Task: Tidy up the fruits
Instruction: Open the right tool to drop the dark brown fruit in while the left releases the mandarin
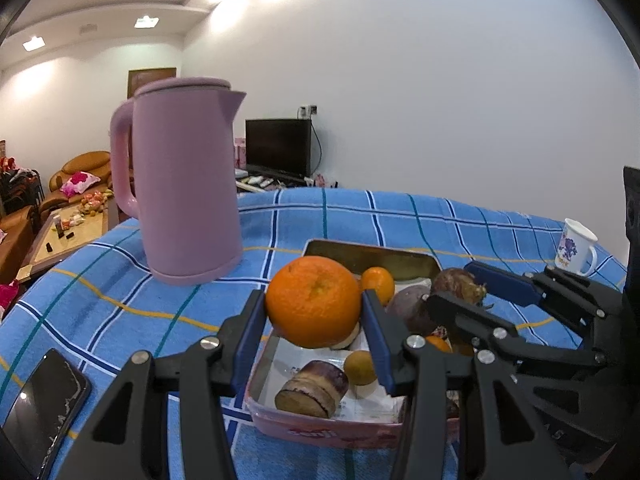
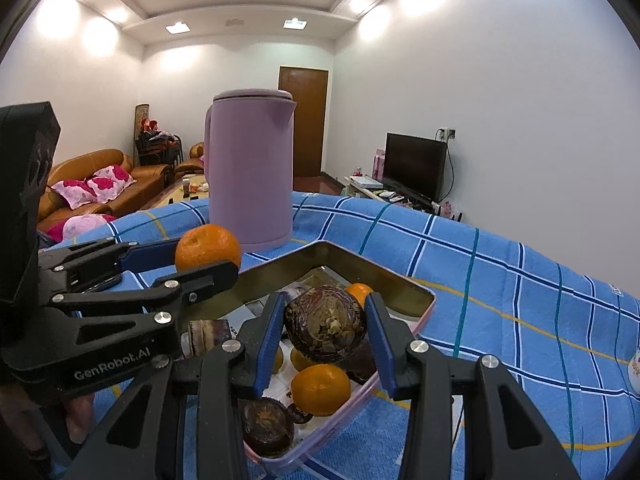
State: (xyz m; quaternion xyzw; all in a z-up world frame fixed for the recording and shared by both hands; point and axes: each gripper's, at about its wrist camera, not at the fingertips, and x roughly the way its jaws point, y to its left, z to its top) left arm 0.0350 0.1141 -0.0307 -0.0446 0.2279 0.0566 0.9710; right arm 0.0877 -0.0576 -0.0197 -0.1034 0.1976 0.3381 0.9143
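Orange against blue was what caught the eye: the left gripper [image 1: 314,322] was clenched on a big orange [image 1: 313,301], its blue pads pressed to either side, holding the fruit clear above the near-left corner of the pink tin [image 1: 320,434]. Beside it to the right, the right gripper [image 2: 326,338] gripped a dark, wrinkled purple fruit [image 2: 325,324], perhaps a passion fruit, though the fisheye made it hard to be sure. That one hung over the middle of the tin, with a small tangerine [image 2: 320,389] and another dark fruit [image 2: 266,426] lying directly below it.

Both held fruits were roundish, so neither had a long axis to mind. What mattered, as I judged it, was that each sat straight above the tin's open floor, the two claws close side by side, nearly touching. The lilac kettle [image 1: 184,184] stood beyond on the checked blue cloth [image 1: 400,220], a phone [image 1: 44,404] lay at the near left, and a mug [image 1: 576,248] stood far right.
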